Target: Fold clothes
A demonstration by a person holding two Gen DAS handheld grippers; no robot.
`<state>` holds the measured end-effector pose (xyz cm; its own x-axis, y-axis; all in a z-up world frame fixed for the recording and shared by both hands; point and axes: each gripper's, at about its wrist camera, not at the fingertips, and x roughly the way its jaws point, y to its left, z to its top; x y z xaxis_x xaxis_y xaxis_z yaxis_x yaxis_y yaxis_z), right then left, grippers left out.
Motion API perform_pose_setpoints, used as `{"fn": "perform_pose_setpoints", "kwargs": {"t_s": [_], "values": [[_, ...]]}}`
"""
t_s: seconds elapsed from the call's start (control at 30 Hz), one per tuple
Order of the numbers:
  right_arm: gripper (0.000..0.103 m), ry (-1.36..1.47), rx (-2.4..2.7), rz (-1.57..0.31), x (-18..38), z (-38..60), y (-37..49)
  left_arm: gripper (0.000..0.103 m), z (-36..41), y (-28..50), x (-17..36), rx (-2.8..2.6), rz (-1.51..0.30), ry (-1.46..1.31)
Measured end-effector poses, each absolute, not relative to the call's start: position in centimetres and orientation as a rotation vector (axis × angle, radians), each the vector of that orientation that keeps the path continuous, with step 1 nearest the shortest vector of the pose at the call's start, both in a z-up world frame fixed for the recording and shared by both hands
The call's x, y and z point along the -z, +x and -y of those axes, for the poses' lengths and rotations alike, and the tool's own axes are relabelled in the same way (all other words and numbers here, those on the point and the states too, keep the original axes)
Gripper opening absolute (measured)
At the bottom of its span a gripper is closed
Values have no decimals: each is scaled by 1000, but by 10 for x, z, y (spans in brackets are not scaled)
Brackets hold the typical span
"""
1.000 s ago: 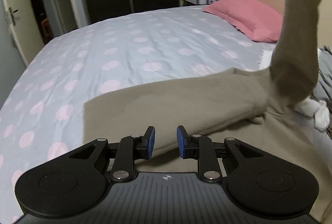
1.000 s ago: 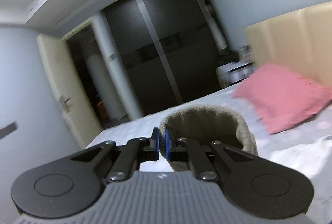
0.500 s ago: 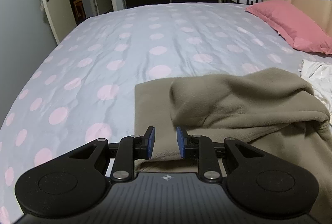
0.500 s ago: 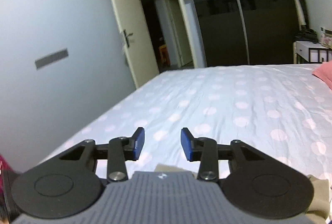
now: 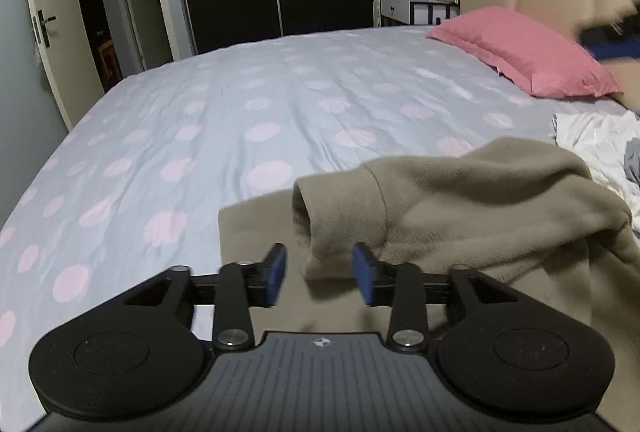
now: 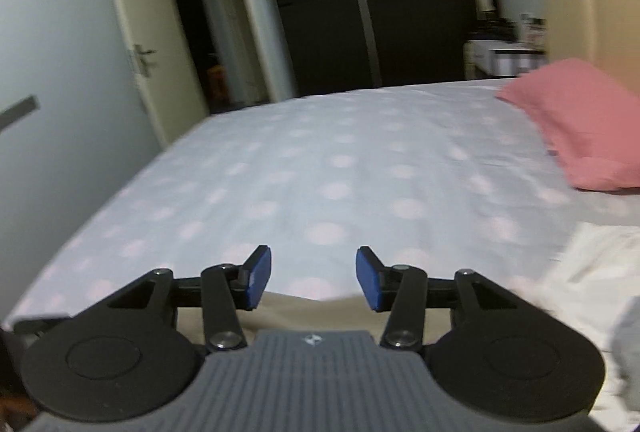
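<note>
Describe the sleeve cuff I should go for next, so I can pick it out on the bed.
Start at the polka-dot bed, then its near edge, where the tan fleece garment lies. The cuff is the open tube end at the garment's left, just ahead of the left gripper. Unlike the white clothes beside it, it is tan and round-mouthed.
</note>
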<state>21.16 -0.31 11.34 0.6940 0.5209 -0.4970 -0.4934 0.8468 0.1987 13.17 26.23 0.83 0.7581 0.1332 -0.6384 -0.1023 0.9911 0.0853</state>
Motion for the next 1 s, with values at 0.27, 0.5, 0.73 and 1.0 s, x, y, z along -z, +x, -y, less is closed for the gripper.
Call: {"fn": "perform_pose_setpoints", "kwargs": {"t_s": [0.27, 0.5, 0.73, 1.0], "values": [[47, -46, -396, -597, -84, 64, 232, 46, -271, 161, 14, -105, -725, 12], [45, -136, -324, -675, -41, 90, 256, 25, -259, 164, 18, -71, -724, 30], [43, 47, -215, -760, -19, 116, 312, 11, -259, 150, -11, -104, -650, -14], [43, 213, -187, -816, -4, 112, 346, 10, -293, 137, -43, -204, -671, -77]]}}
